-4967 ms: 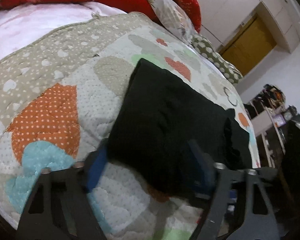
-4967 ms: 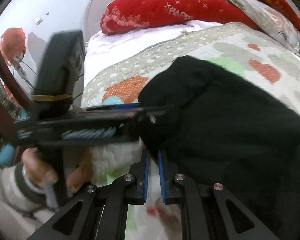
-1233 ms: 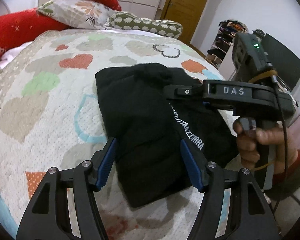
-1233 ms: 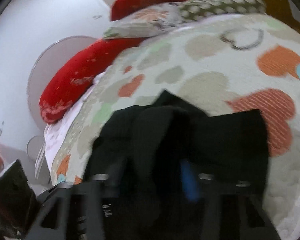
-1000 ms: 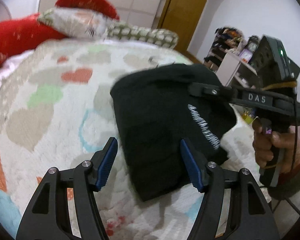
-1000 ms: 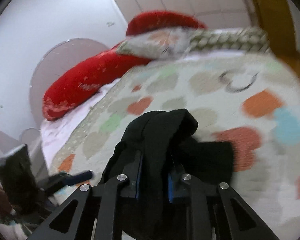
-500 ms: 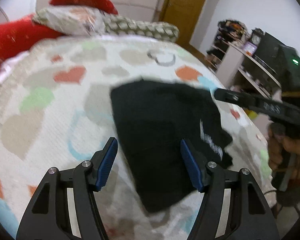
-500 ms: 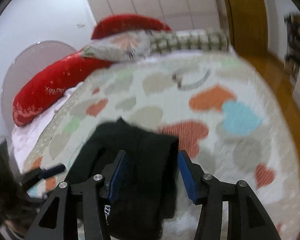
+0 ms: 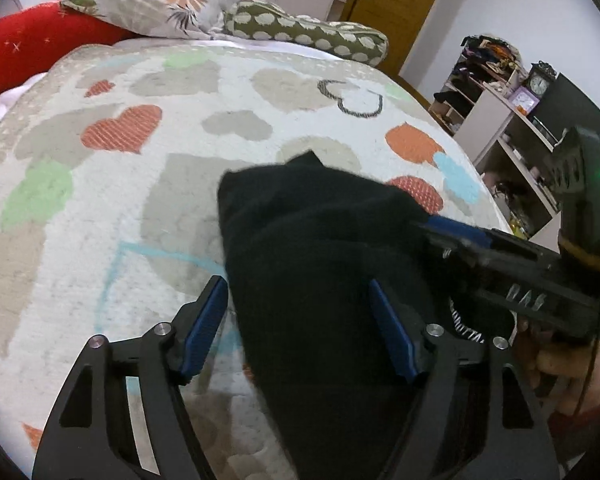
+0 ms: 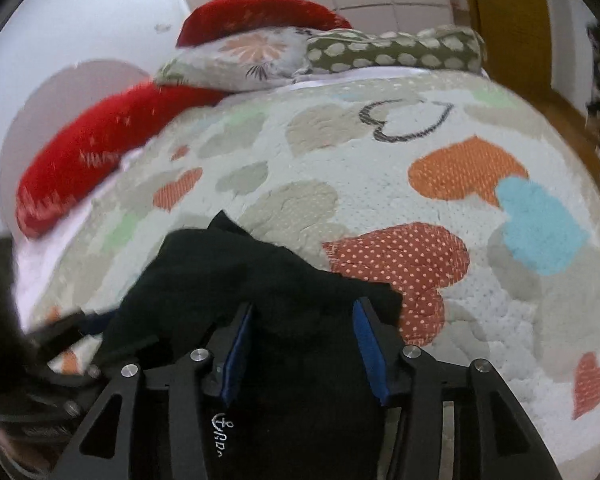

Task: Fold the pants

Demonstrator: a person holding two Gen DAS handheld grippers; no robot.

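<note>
The black handheld gripper body (image 9: 528, 280) at the right of the left wrist view carries pale raised letters that look like "DAS", tilted and blurred. The folded black fabric pants (image 9: 320, 264) bear white lettering near that gripper, partly hidden, roughly "…OUTTA…". In the right wrist view a small white embroidered script mark (image 10: 223, 432) on the pants is too small to read.

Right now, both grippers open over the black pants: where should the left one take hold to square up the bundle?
Judging by its shape, grip the pants at the far pointed corner, which sticks out past the fold. Bring the left gripper in low from the near-left side, over bare quilt, since the right gripper crowds the right edge.
</note>
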